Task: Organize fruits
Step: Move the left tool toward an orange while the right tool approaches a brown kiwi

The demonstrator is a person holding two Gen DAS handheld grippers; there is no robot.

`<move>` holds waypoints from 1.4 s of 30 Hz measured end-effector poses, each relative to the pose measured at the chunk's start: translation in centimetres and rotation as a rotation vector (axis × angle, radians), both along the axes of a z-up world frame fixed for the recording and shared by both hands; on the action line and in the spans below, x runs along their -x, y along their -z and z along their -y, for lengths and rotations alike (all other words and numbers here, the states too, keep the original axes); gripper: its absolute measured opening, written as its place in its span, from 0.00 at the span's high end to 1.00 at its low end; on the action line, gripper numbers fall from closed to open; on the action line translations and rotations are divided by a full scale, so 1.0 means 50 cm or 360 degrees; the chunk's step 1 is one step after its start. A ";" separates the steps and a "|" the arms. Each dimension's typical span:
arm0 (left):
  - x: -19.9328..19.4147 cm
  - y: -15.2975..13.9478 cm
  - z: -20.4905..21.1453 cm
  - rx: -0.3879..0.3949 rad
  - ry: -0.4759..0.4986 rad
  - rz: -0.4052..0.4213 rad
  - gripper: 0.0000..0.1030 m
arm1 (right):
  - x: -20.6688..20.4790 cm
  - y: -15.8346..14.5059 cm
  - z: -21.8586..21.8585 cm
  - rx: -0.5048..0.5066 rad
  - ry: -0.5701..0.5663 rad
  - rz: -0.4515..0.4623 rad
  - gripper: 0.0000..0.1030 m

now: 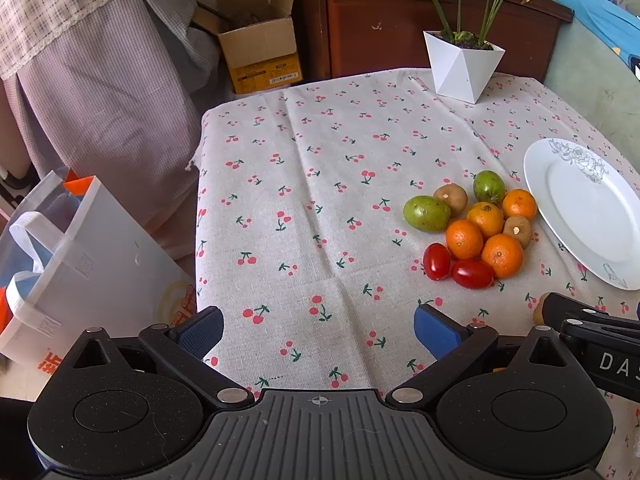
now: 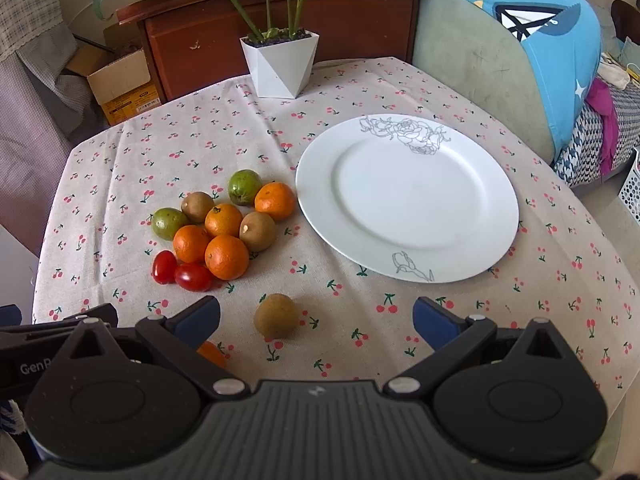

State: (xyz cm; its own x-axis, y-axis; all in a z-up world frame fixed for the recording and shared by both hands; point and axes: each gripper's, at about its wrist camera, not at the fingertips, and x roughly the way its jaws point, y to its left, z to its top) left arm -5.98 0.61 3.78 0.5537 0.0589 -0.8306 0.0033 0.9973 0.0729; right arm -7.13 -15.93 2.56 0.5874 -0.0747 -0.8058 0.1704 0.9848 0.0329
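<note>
Fruit cluster (image 2: 218, 226) sits on the table (image 2: 120, 168), on a cherry-print cloth, just left of the white plate (image 2: 406, 196). In the cluster: four oranges (image 2: 226, 257), touching each other, two green fruits (image 2: 245, 187) at the far and left edges, two brown kiwis (image 2: 257, 231), two red cherry tomatoes (image 2: 193, 277) at the near edge, touching. One orange nearly touches the plate rim. Plate holds no fruit.

A lone kiwi (image 2: 277, 315) lies apart from the cluster, nearer, between the right tongs' blue fingers. Another orange (image 2: 211, 354) is partly hidden behind the right tongs' left finger.

Right tongs (image 2: 316, 320) wide open, gripping nothing, hovering above the cloth. Left tongs (image 1: 319, 330) also wide open and empty, over bare cloth left of the cluster.

White faceted planter (image 2: 280, 65) with a green plant at the table's far edge. Wooden cabinet (image 2: 360, 20) behind it. Cardboard box (image 1: 260, 46) on the floor, white bag (image 1: 80, 264) left of the table.
</note>
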 end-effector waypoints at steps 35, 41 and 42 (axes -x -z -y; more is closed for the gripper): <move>0.000 0.006 0.004 0.0014 -0.0027 -0.0022 0.02 | 0.000 0.007 0.003 -0.0026 0.0025 -0.0032 0.01; 0.000 0.005 0.006 0.0027 -0.0016 -0.0030 0.02 | 0.003 0.007 0.008 -0.0044 0.0020 -0.0022 0.02; 0.001 0.005 0.007 0.0030 -0.0008 -0.0028 0.02 | 0.004 0.007 0.012 -0.0051 0.0017 -0.0017 0.02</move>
State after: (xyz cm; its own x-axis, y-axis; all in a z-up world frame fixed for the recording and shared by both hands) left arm -6.02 0.25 3.55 0.5390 0.0459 -0.8411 -0.0005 0.9985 0.0542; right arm -7.35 -16.50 2.21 0.5779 -0.0553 -0.8142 0.1815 0.9814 0.0622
